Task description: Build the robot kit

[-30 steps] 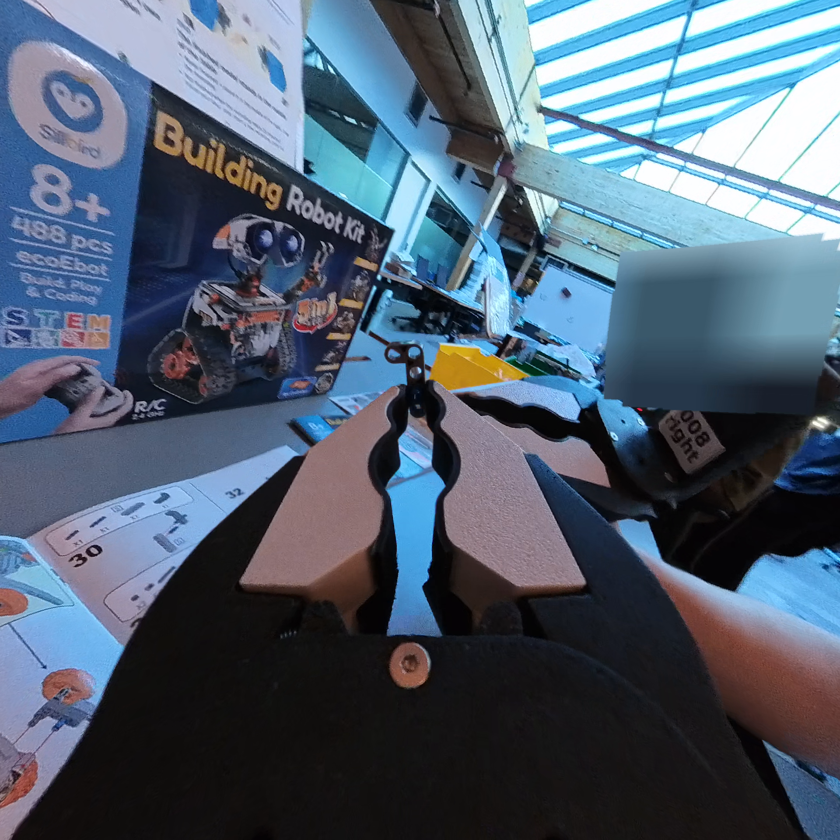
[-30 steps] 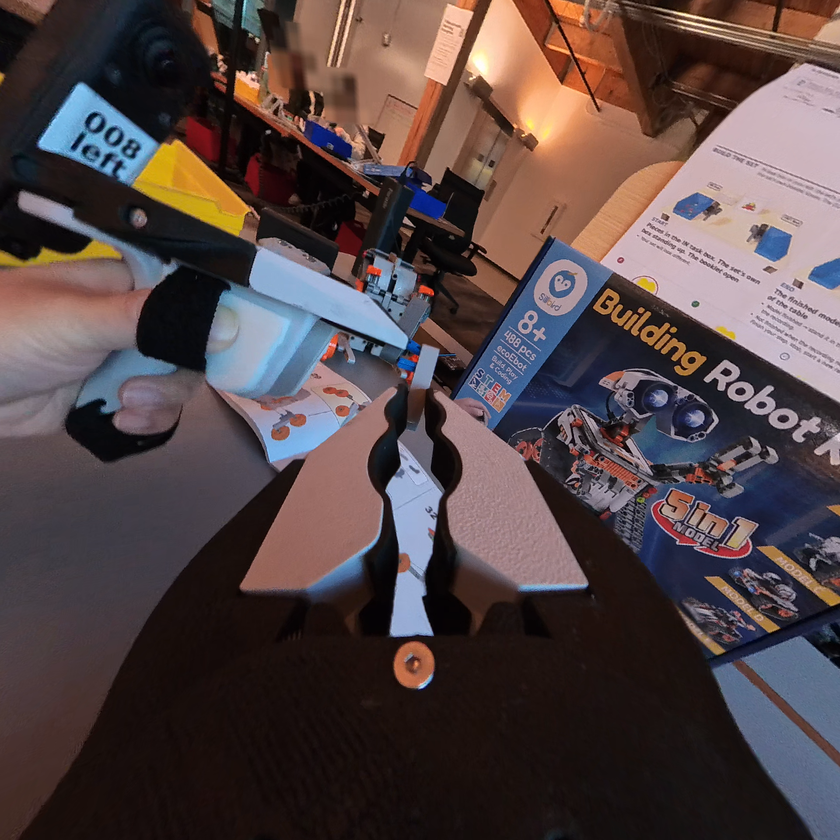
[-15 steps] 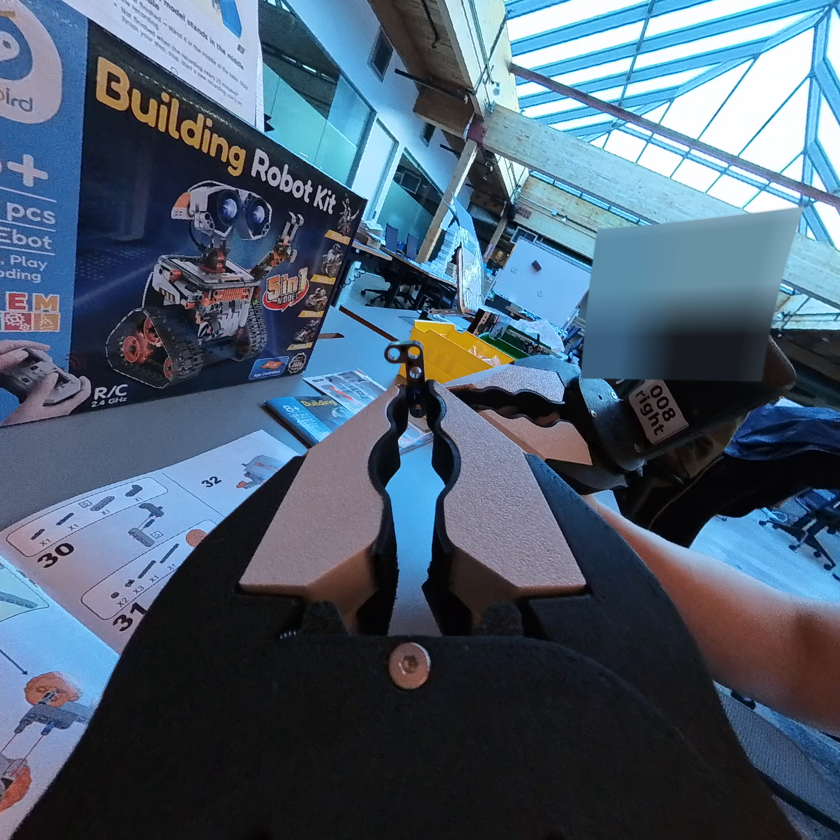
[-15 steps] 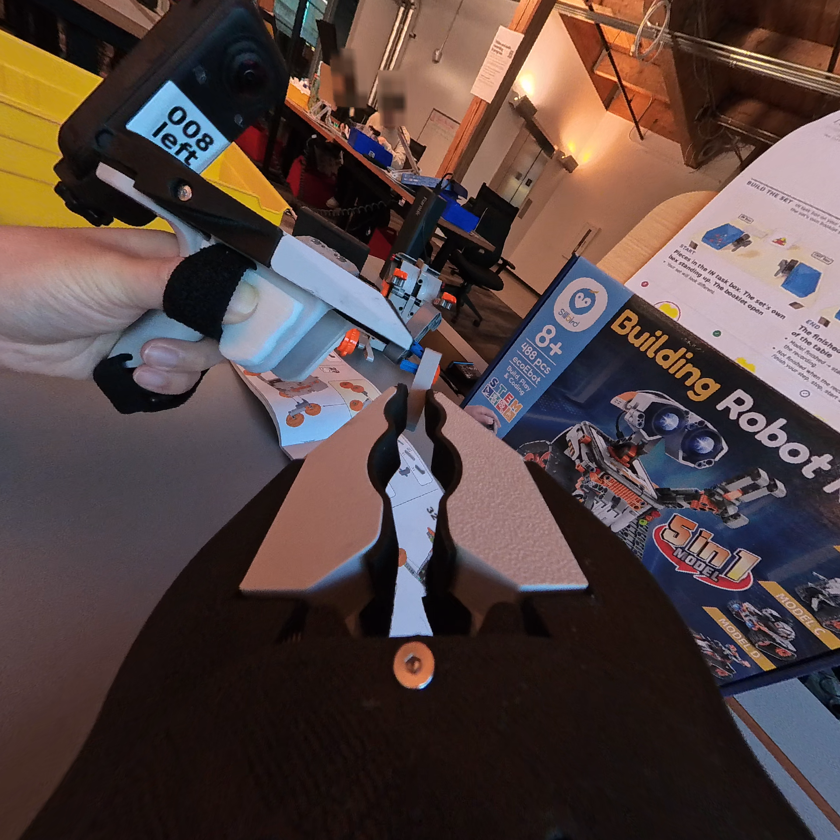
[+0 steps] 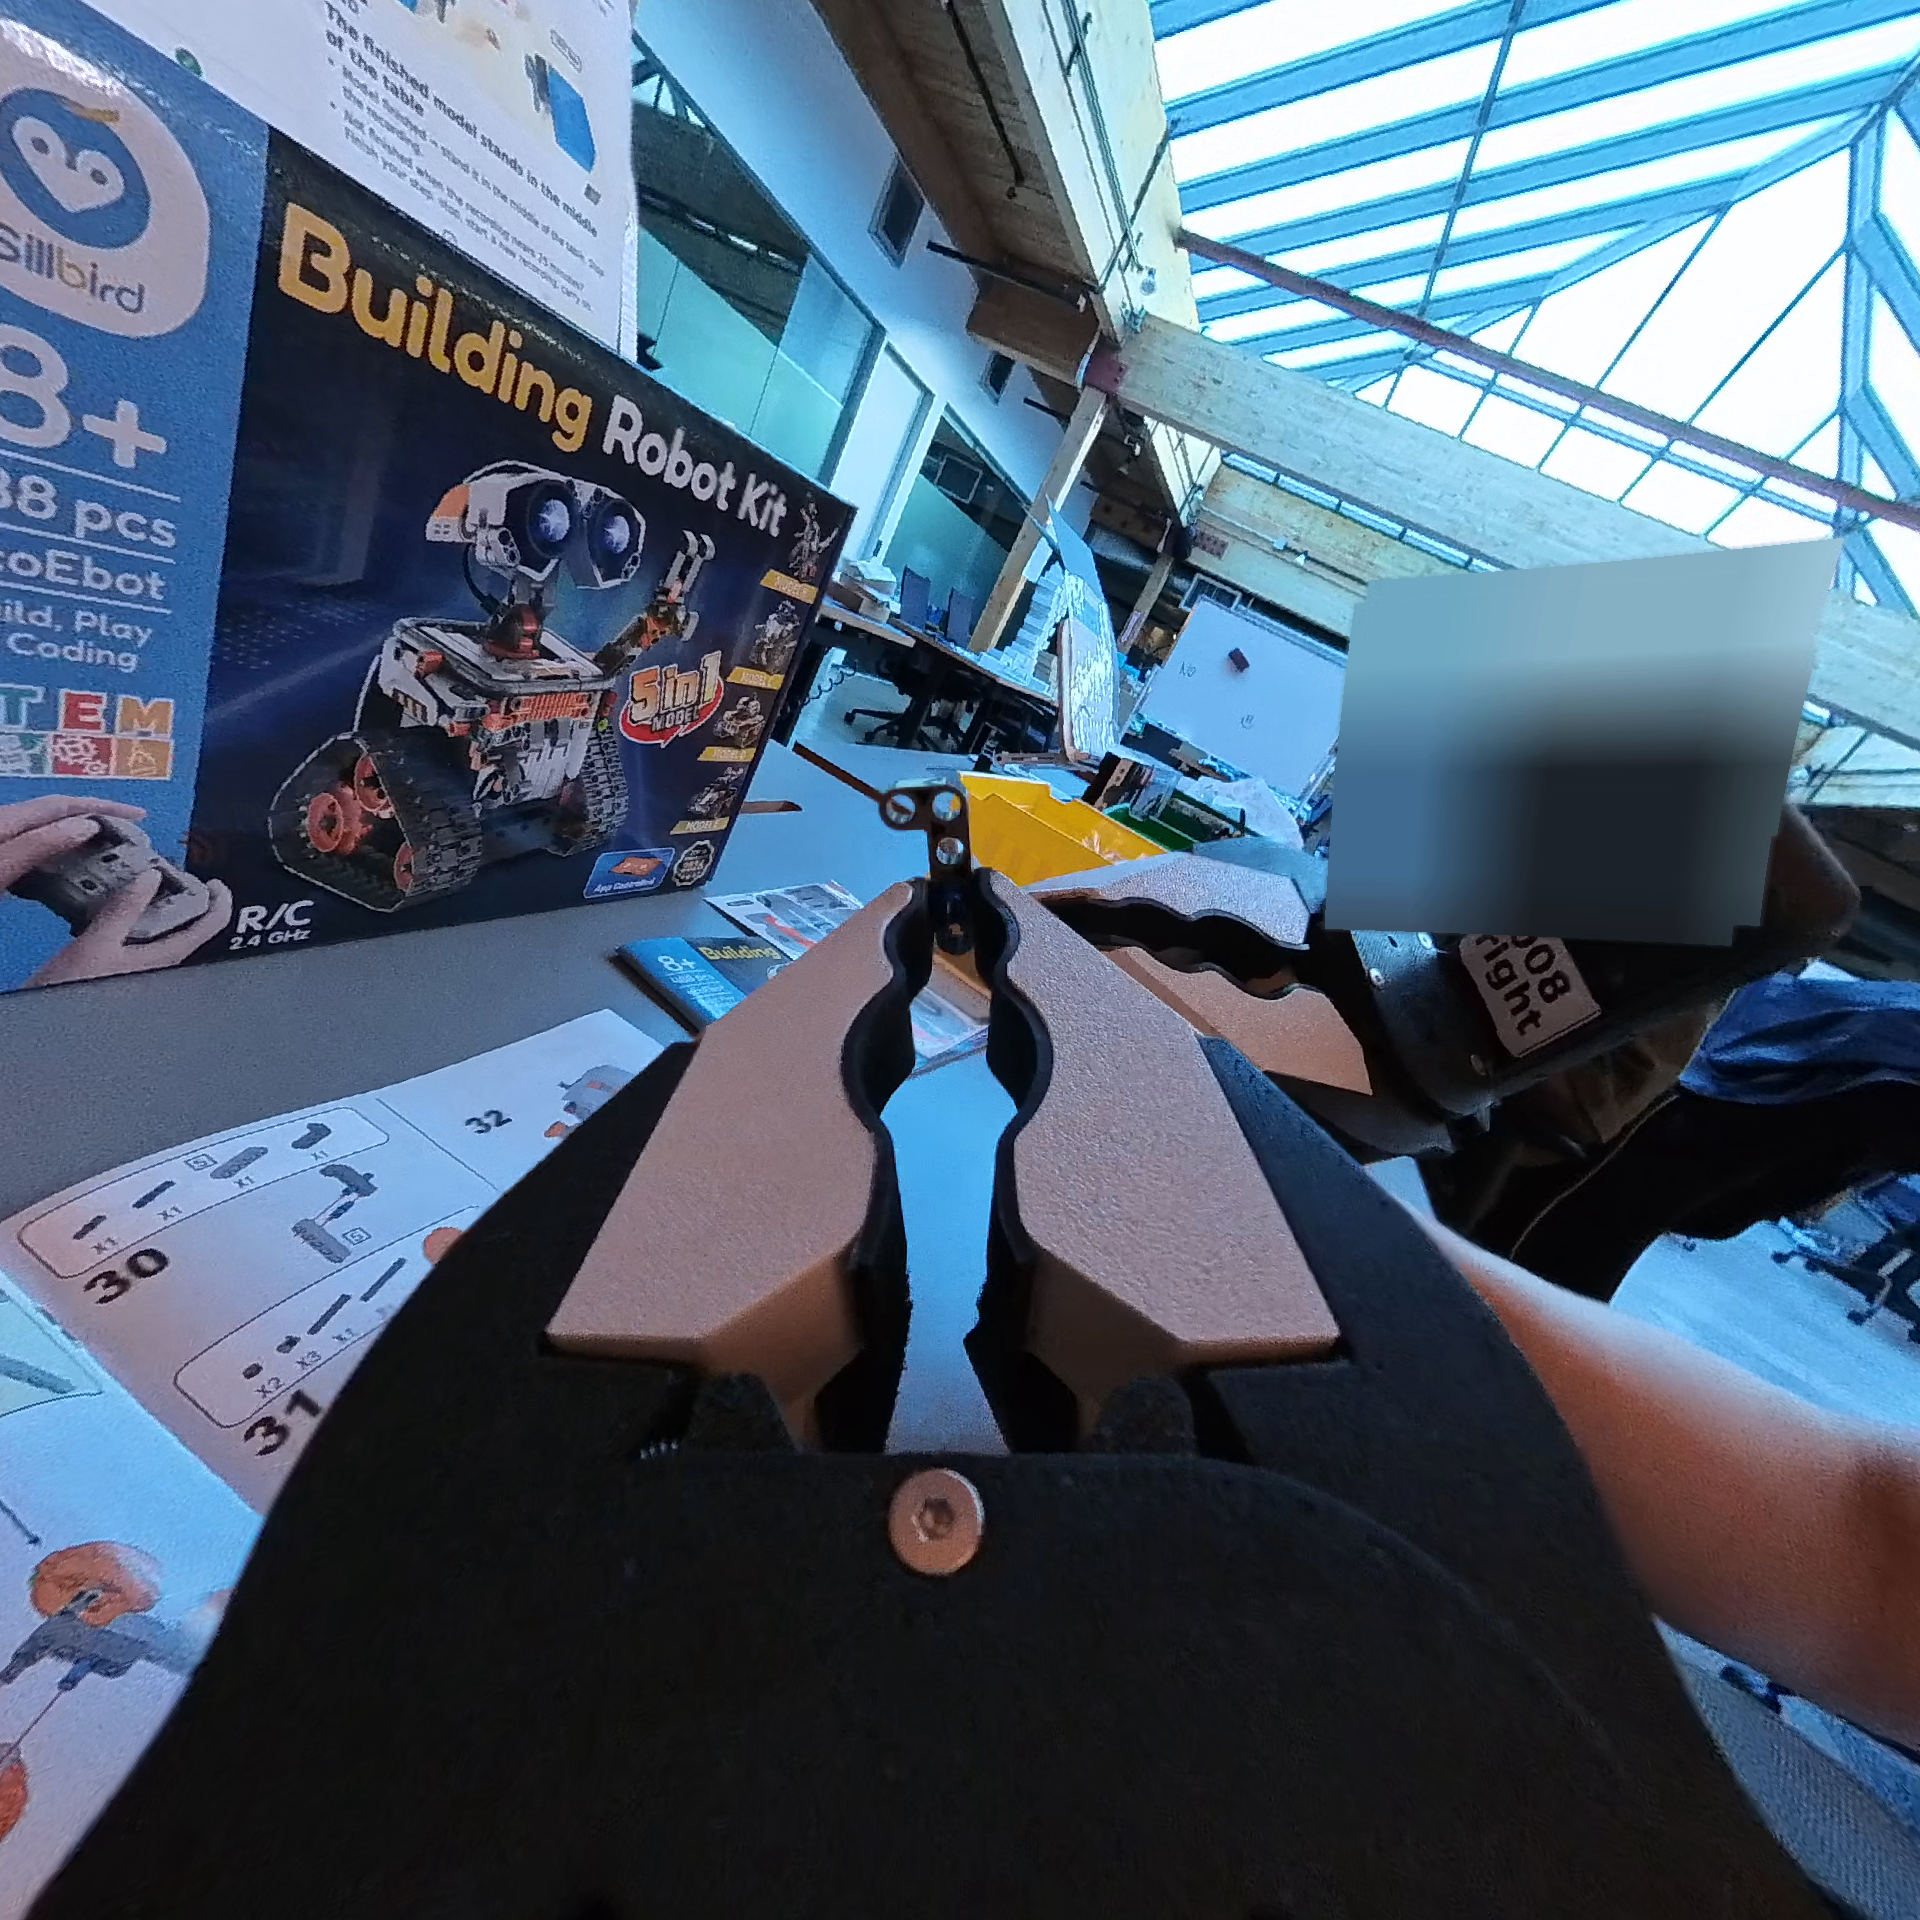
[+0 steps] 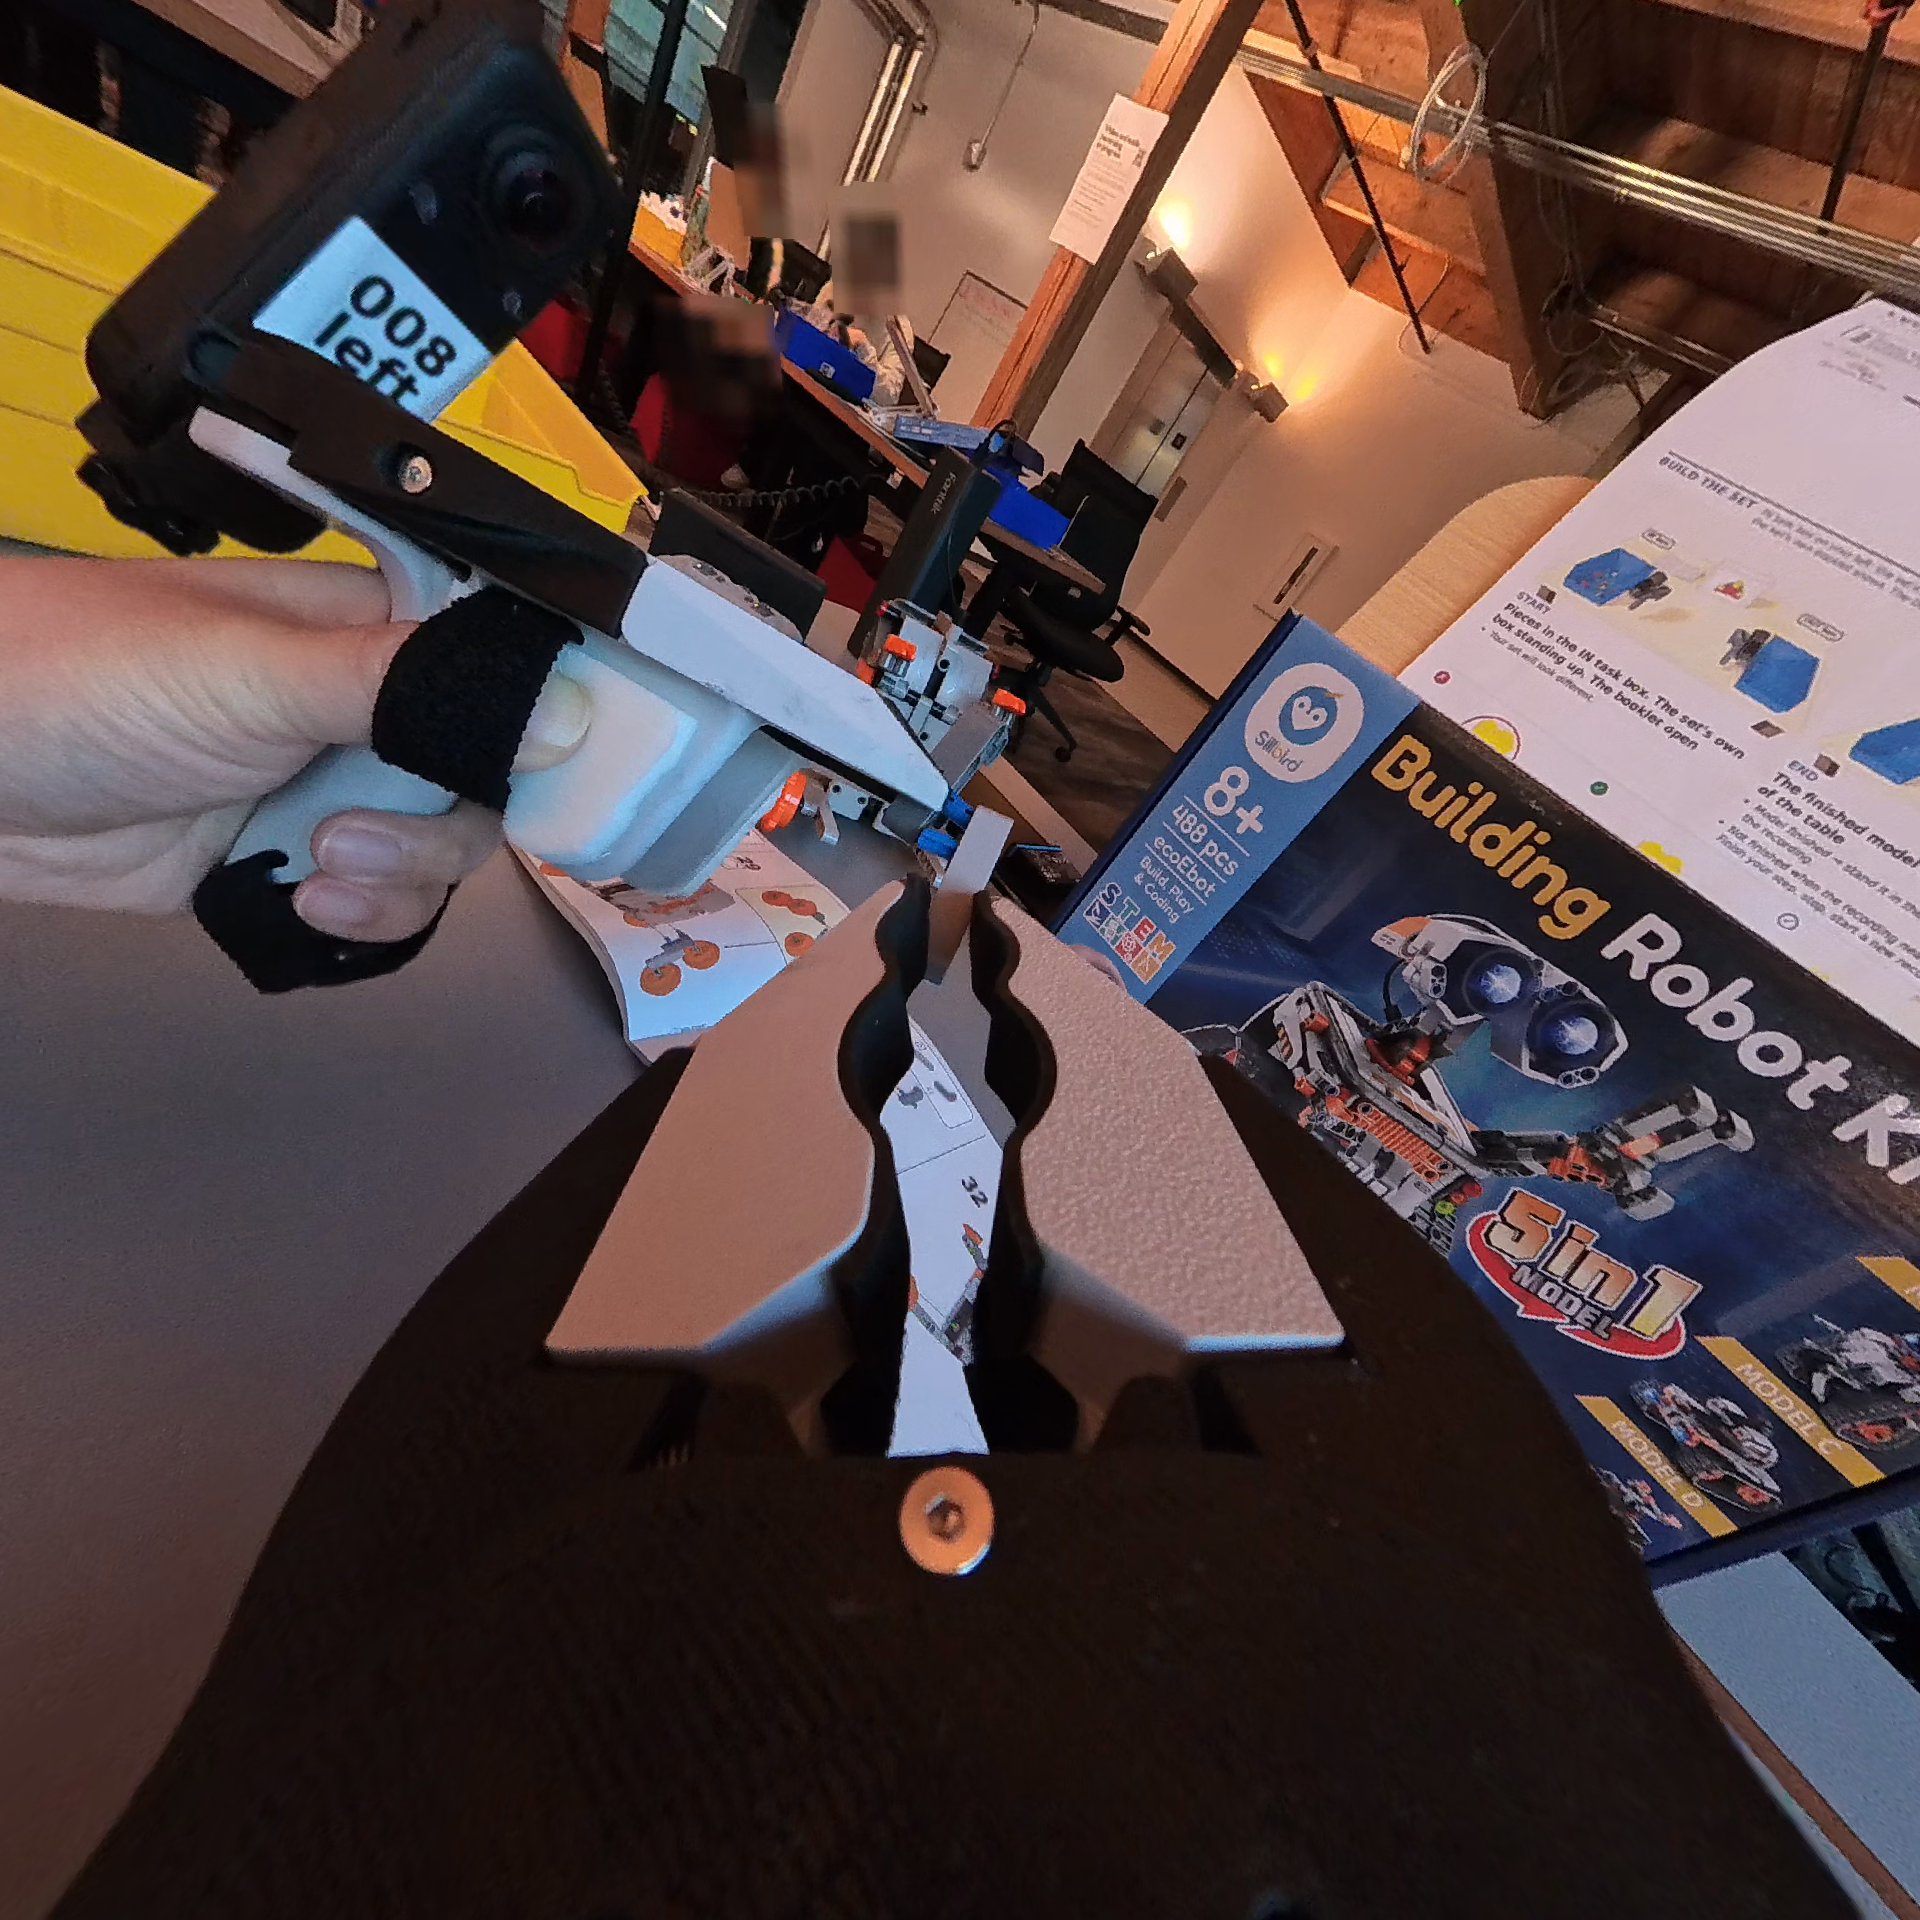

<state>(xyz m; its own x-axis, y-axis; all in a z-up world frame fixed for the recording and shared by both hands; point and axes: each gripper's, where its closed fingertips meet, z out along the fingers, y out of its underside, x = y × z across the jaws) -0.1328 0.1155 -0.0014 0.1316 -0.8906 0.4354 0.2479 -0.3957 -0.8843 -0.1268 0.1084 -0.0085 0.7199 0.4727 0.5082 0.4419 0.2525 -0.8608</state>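
Observation:
My left gripper (image 5: 948, 902) is shut on a small dark L-shaped beam with holes (image 5: 935, 821), held upright above the grey table (image 5: 312, 1018). My right gripper (image 6: 940, 909) is shut on a light grey flat piece (image 6: 971, 862) that sticks out past its tips. In the left wrist view the right gripper (image 5: 1195, 935) lies just right of my left tips. In the right wrist view the left gripper (image 6: 914, 790), held by a hand, points in from the left, its tip close to the grey piece. A partly built model (image 6: 935, 675) stands behind them.
A large robot-kit box (image 5: 436, 644) stands upright on the table, also in the right wrist view (image 6: 1558, 1039). An open instruction booklet (image 5: 260, 1226) lies flat in front. A small leaflet (image 5: 727, 956) and yellow bins (image 5: 1049, 831) lie beyond. A white instruction sheet (image 6: 1766, 644) leans behind the box. Only a small space, under 4 cm, lies between the two pairs of fingers.
Both grippers stay shut on their pieces. The views have swung a little. In the right wrist view the left gripper has come nearer, its tip closer to the grey piece.

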